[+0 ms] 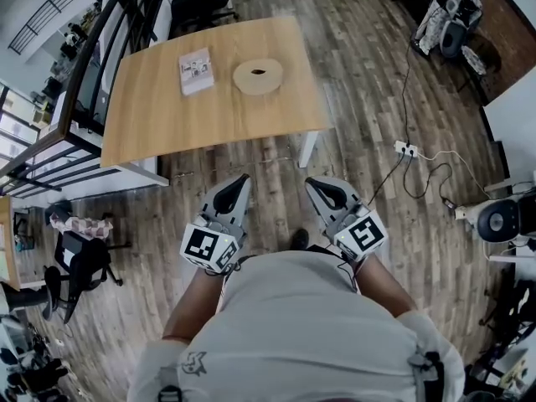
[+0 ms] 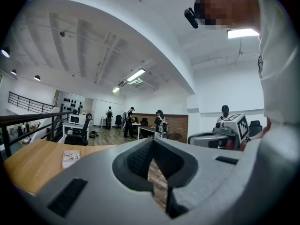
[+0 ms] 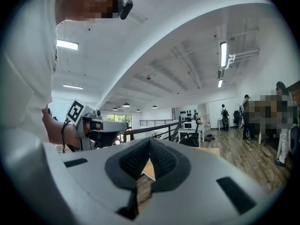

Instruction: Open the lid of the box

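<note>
A small flat white box [image 1: 196, 71] with a printed top lies on the wooden table [image 1: 151, 115], and a round tan object [image 1: 258, 76] with a dark spot in its middle sits to its right. Both grippers hang over the floor in front of the table, close to the person's body and well short of the box. My left gripper [image 1: 243, 179] is shut with nothing in it, and so is my right gripper [image 1: 311, 182]. In the left gripper view the shut jaws [image 2: 152, 142] point past the table, with the box [image 2: 70, 158] low at the left.
Wood plank floor surrounds the table. A black railing [image 1: 92, 65] runs along the table's left side and an office chair [image 1: 79, 262] stands at the lower left. A power strip with cables [image 1: 406, 150] lies on the floor to the right. Several people stand far off in the room.
</note>
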Available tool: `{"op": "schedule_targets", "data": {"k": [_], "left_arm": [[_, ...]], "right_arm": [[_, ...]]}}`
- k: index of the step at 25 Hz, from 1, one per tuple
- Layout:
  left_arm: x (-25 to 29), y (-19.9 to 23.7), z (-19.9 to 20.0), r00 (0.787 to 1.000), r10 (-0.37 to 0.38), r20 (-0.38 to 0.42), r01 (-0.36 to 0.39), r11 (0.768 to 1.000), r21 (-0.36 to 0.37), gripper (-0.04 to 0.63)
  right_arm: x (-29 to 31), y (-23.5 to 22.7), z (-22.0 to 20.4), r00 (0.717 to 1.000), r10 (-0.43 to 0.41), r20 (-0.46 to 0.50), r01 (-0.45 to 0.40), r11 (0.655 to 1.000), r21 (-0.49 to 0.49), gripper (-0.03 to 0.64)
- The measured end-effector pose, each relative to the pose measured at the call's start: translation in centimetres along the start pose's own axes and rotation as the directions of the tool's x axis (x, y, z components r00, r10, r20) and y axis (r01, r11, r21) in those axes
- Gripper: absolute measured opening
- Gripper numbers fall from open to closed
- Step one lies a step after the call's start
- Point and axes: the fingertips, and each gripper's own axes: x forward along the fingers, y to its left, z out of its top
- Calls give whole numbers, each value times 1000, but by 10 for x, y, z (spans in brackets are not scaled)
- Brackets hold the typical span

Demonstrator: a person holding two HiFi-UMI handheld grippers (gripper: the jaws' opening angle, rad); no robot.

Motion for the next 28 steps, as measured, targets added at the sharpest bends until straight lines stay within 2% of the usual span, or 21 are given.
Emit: {"op": "schedule_targets", "data": {"k": [9,15,22,28], "left_arm": [[46,7,-4,1000,11,-15,-11,1000,-8,5],[66,32,-12,1000,3,-17,-3,1000,-12,5],[96,90,-12,999,-46,-10,46,999,-24,5],[124,151,1,993,-116,-13,116,993,32,5]], "right_arm": [[0,-49,-5,1000,-4,11,4,999,39,5],[23,-69,-8,1000,0,-6,0,999,37,5],[82,-92,-3,999,-23,-23,24,1000,20,4],[153,-108,13,998,-47,-28,47,999,-12,5]]}}
